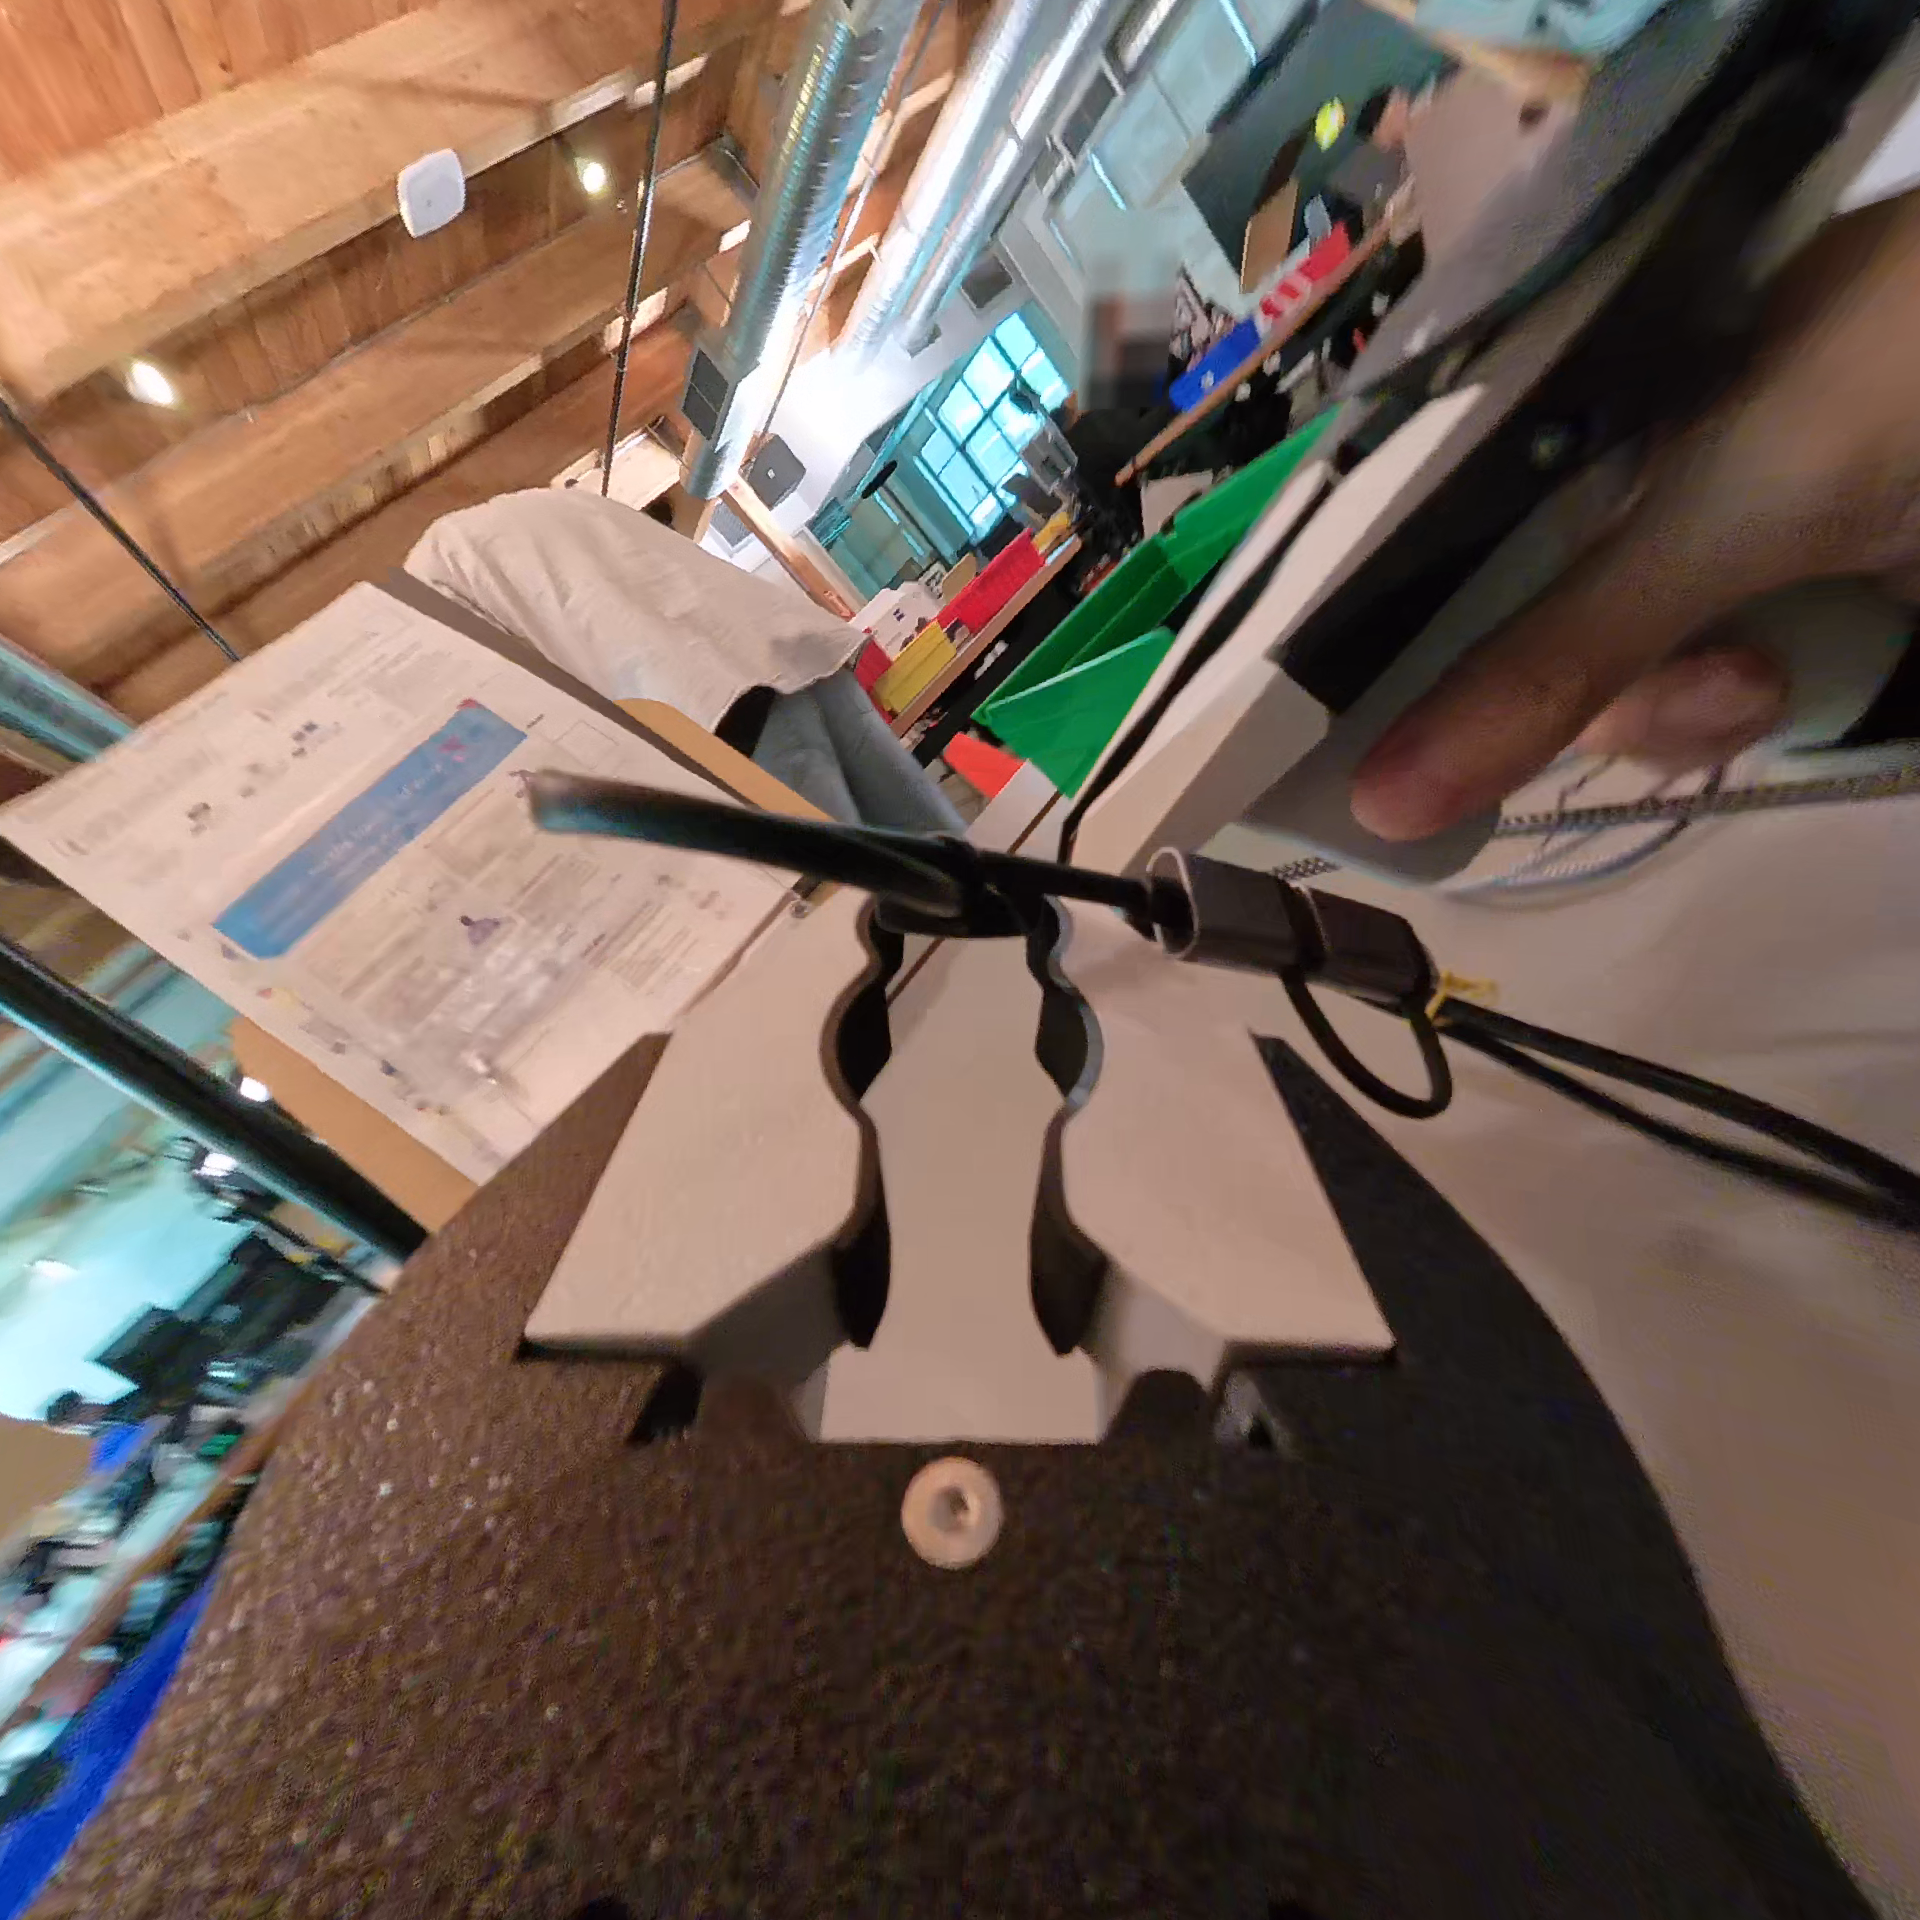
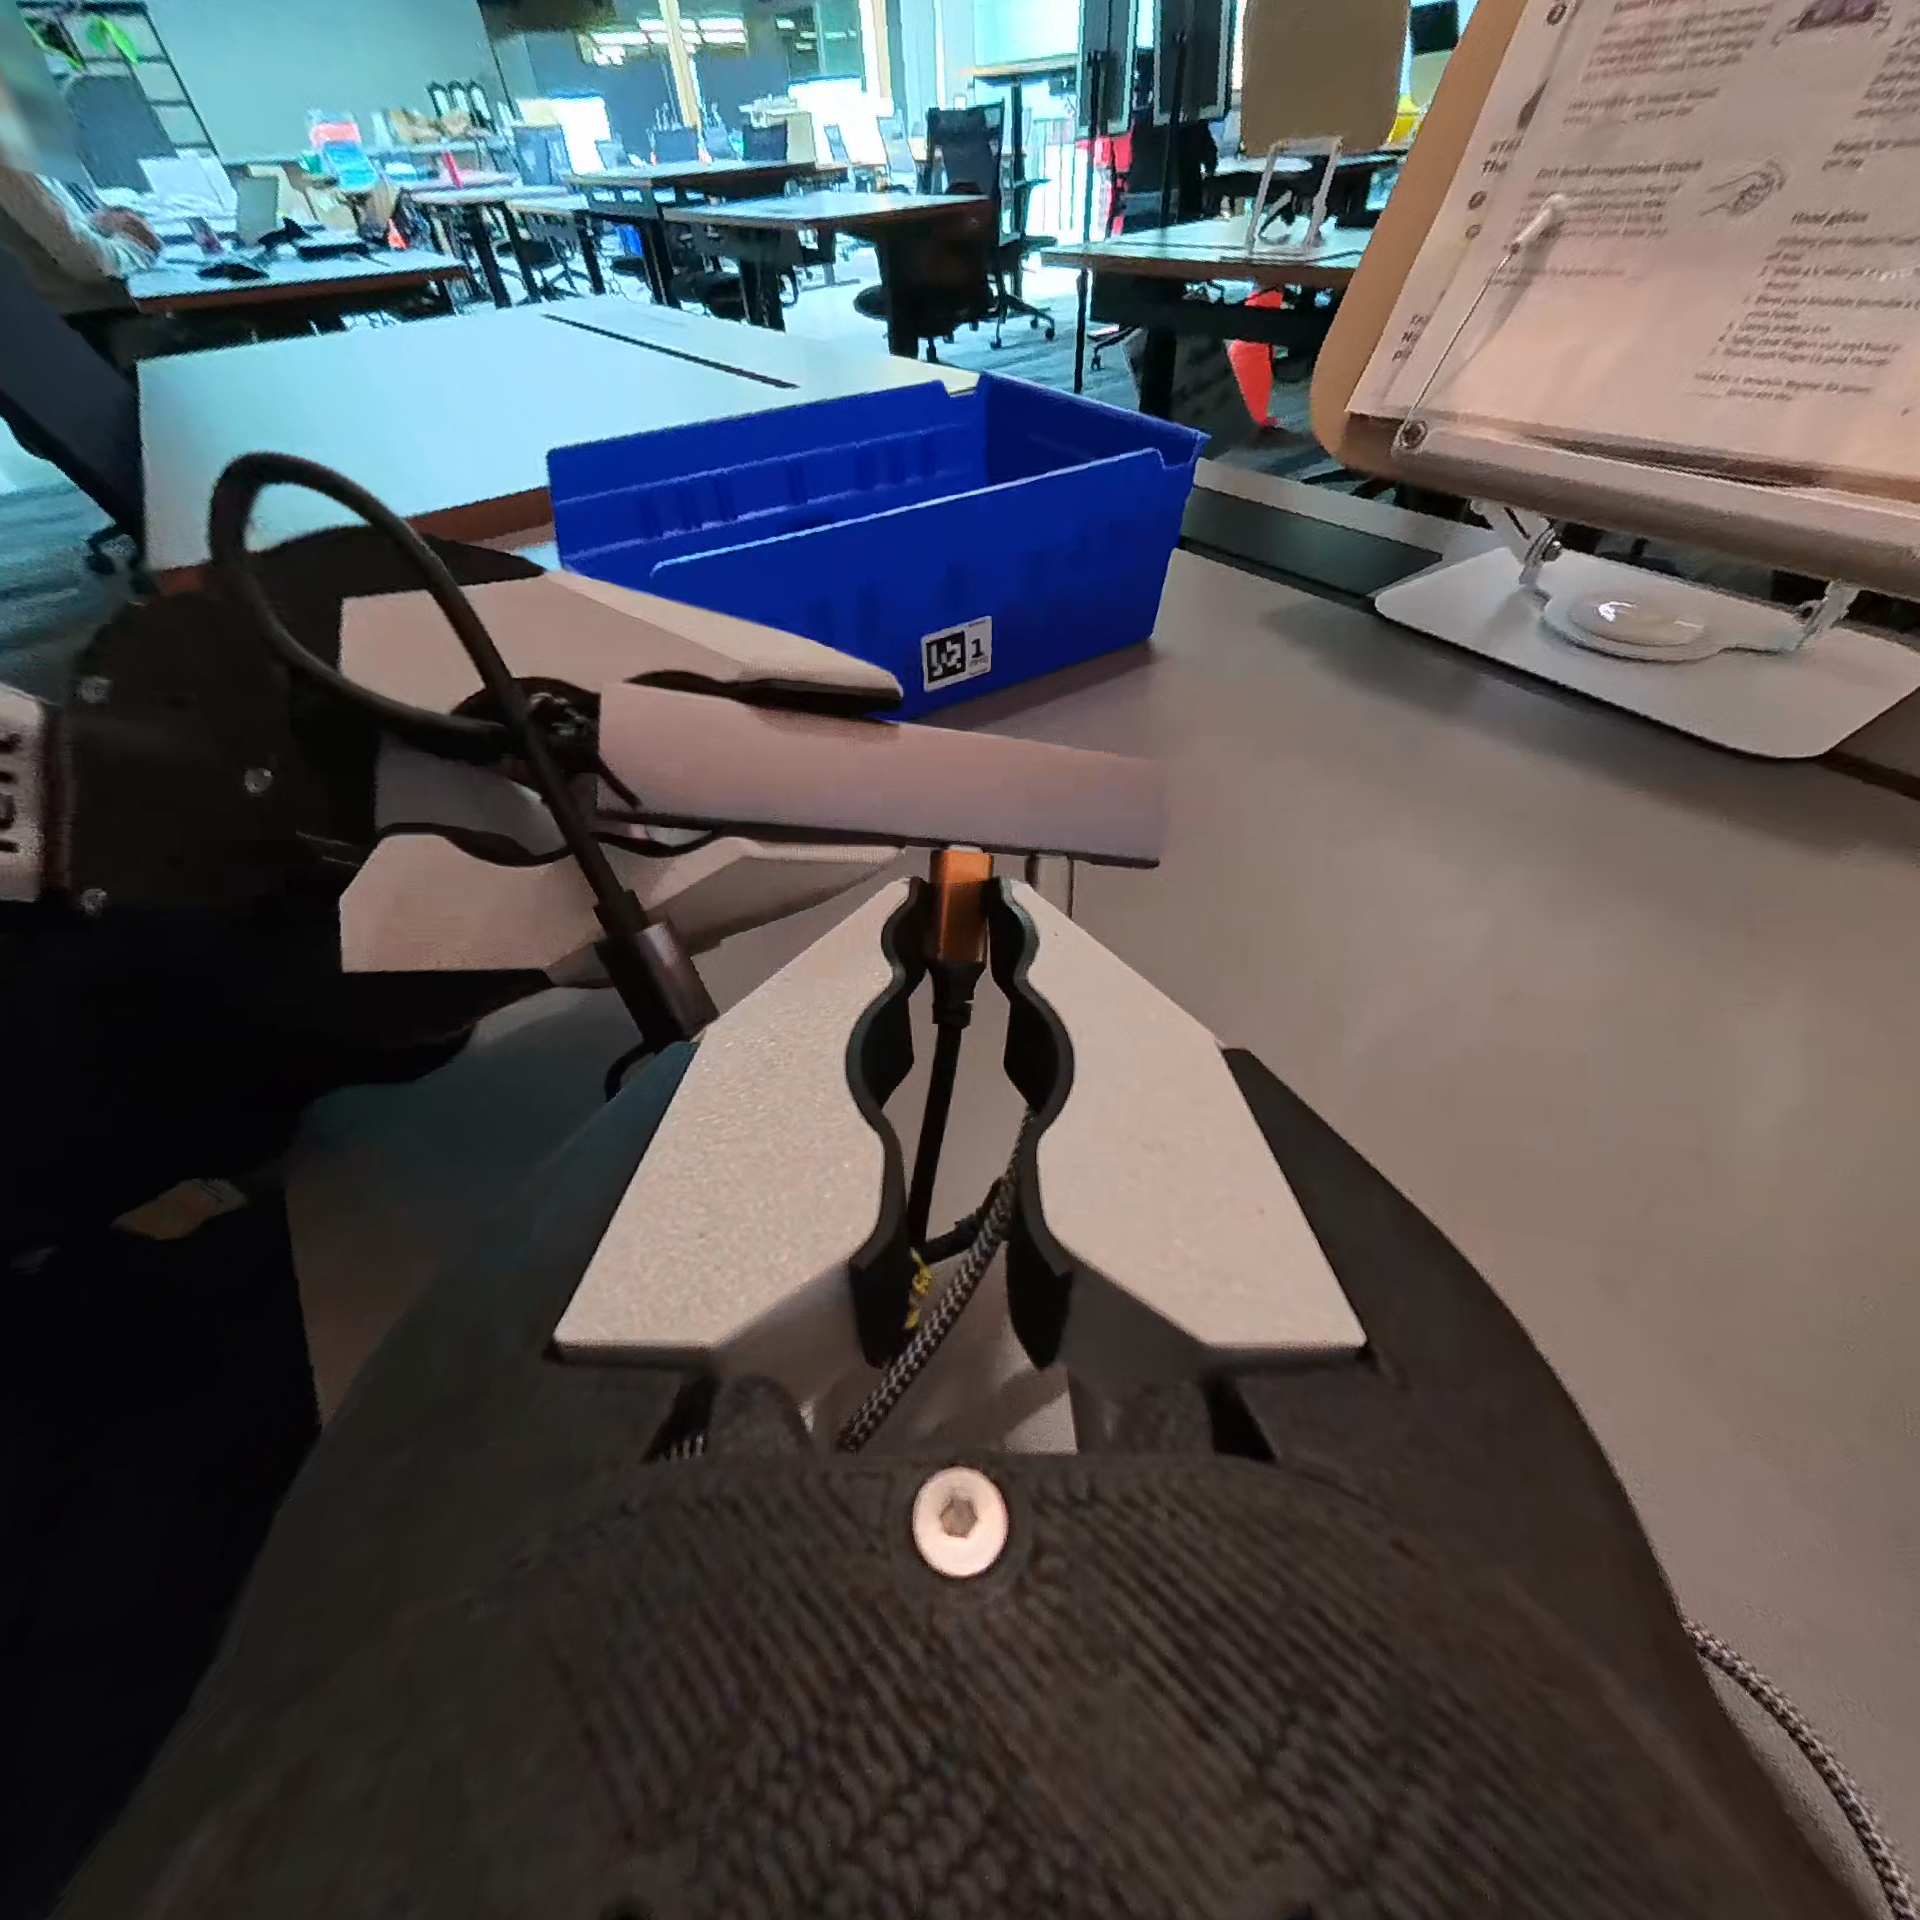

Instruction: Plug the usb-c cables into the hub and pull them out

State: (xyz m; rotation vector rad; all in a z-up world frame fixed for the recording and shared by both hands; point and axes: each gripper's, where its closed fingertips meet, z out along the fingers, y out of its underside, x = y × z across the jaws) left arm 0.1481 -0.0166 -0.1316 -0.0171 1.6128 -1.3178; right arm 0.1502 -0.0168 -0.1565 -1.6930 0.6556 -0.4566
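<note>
Orange plug [image 2: 954, 920] of a usb-c cable [image 2: 935, 1101]: pinched at the tips of the right gripper [image 2: 956, 914], jaws closed down to the plug's width. The plug's long axis runs straight out along the jaws. Its nose meets the near long edge of the hub [image 2: 883, 790]. We can't tell whether it is seated or only touching; the joint is in shadow.

Hub: a flat grey slab held off the bench [image 2: 1455, 1039], its long axis crosswise to the plug, so at a right angle to the push-pull line. The left gripper [image 1: 971, 925] has it by the end away from the plug, jaws nearly closed on that end where the hub's own black lead [image 2: 343, 665] exits.

That lead loops up behind the hub and drops to a grey connector [image 2: 649, 951] below it. A braided cable [image 2: 935, 1340] trails under the hub, between the right jaws, ungripped. Blue bin [image 2: 883, 561] sits just beyond the hub; document stand [image 2: 1662, 644] well off from its free end.

We judge the next move is straight along the plug axis, in or out. Right does the travel and left only braces. Any sideways tilt would bind the plug.
</note>
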